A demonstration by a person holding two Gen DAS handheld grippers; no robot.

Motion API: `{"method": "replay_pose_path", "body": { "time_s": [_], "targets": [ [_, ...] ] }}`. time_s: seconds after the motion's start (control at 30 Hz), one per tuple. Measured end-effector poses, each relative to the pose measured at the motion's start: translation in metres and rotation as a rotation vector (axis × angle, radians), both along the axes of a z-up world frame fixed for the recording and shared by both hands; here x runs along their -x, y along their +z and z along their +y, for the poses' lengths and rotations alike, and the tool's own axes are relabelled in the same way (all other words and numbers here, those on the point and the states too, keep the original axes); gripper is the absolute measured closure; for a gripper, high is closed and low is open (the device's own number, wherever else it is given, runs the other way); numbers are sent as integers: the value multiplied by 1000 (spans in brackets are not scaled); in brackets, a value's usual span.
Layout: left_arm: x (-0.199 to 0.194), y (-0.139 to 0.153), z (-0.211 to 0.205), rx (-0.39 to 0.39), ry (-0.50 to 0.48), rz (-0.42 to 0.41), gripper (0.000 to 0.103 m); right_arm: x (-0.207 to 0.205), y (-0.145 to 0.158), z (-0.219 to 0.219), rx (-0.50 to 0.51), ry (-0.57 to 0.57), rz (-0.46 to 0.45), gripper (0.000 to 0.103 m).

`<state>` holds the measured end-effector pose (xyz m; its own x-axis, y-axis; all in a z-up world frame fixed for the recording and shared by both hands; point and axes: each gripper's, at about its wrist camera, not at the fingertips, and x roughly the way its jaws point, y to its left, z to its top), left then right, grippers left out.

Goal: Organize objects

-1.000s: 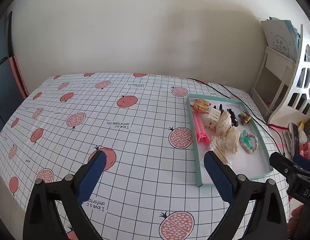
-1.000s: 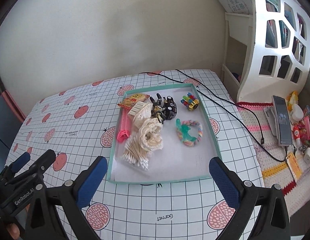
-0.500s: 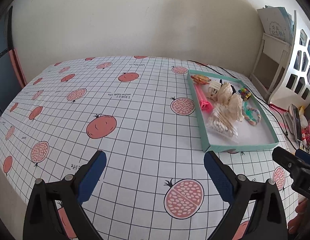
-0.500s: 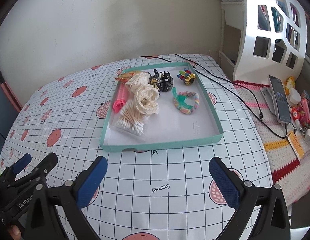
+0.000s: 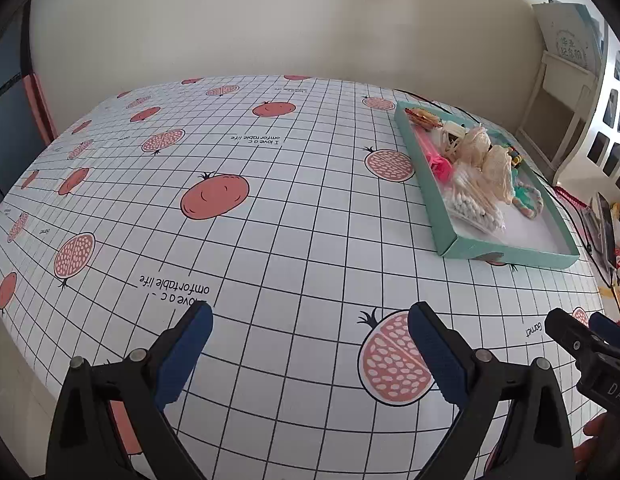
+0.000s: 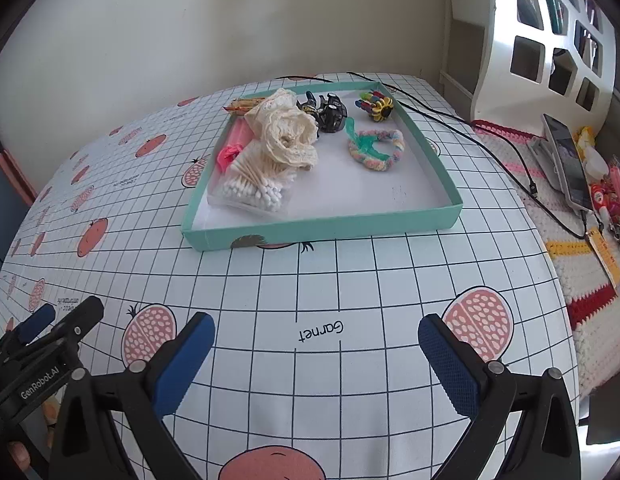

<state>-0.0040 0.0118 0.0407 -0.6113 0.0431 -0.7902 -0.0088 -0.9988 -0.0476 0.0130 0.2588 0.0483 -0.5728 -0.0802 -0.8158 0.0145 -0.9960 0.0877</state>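
Clearly both your left gripper (image 5: 310, 354) and right gripper (image 6: 315, 356) hang spread, empty; pinch the soft cream lace bundle (image 6: 288, 136) in the shallow teal cardboard tray (image 6: 321, 232) mid-fold.

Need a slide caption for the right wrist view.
Open right tongs hover above the tablecloth, short of a teal tray holding cotton swabs.

Pink clip (image 6: 234, 141) half under lace (image 6: 286, 136)

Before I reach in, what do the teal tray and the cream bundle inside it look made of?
Teal tray: likely cardboard, matte, with thin, sharply folded walls and a white lining. Cream bundle: soft lace-like fabric, gathered in scalloped, openwork folds; the fibre is unclear.
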Motion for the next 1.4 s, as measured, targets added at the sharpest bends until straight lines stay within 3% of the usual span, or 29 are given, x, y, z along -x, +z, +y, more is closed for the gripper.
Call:
{"method": "replay_pose_path", "body": {
  "time_s": [0.47, 0.8, 1.4],
  "targets": [
    [5, -27, -3, 9, 15, -68, 5, 7, -36, 5, -20, -23, -65, 0],
    [11, -38, -2, 37, 14, -84, 5, 10, -40, 5, -80, -37, -32, 0],
    [8, -41, 0, 44, 37, -40, 0, 9, -42, 4, -95, -45, -4, 0]
  ]
}}
